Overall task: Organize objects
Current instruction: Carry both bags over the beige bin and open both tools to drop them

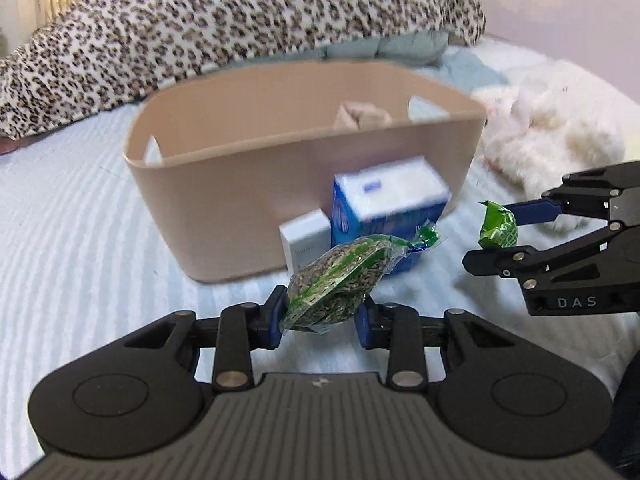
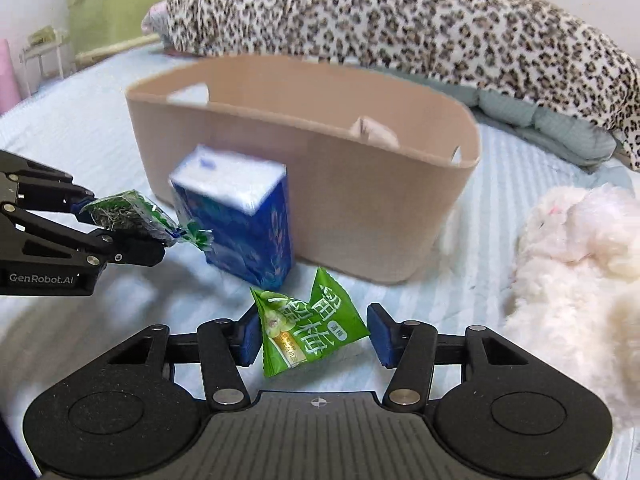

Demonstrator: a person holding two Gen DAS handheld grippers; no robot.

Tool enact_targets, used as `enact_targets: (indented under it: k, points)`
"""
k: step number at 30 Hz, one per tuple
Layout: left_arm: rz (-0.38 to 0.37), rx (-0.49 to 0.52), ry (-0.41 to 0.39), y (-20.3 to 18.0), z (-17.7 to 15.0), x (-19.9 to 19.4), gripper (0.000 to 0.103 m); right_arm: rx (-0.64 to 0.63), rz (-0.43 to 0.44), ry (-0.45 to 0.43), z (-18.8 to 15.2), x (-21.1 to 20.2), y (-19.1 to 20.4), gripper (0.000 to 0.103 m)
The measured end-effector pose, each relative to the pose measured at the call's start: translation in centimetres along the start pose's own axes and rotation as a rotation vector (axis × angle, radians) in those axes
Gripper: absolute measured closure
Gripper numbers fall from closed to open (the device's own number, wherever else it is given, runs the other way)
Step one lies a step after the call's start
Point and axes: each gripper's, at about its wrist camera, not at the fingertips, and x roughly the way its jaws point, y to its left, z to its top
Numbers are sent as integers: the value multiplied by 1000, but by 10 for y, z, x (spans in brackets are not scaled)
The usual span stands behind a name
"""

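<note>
My left gripper [image 1: 322,312] is shut on a clear packet of green-brown seeds [image 1: 340,280], held above the bed; it also shows in the right wrist view [image 2: 132,216]. My right gripper [image 2: 314,330] holds a green plum candy packet [image 2: 308,324] between its fingers, which press its sides; the packet shows in the left wrist view [image 1: 498,226]. A beige bin [image 1: 304,184] stands ahead on the bed, also in the right wrist view [image 2: 360,200]. A blue tissue pack [image 1: 384,208] and a small white box [image 1: 306,236] stand against its front wall.
A leopard-print blanket [image 1: 200,28] lies behind the bin. A white fluffy plush [image 2: 580,272] lies to the right. The bed has a pale striped sheet [image 1: 72,240]. Something beige [image 1: 360,116] pokes up inside the bin.
</note>
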Motion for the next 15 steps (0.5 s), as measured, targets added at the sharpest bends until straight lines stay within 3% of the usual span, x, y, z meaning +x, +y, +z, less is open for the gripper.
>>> enact_targets:
  k: [8,15]
  points:
    - [17,-10,-132,4,25,-42,67,15,-24,-157,28,-48,-9,52]
    - [57,-13,-213,9,55,-57,66,46,-40,-242,62,-55,-17,52]
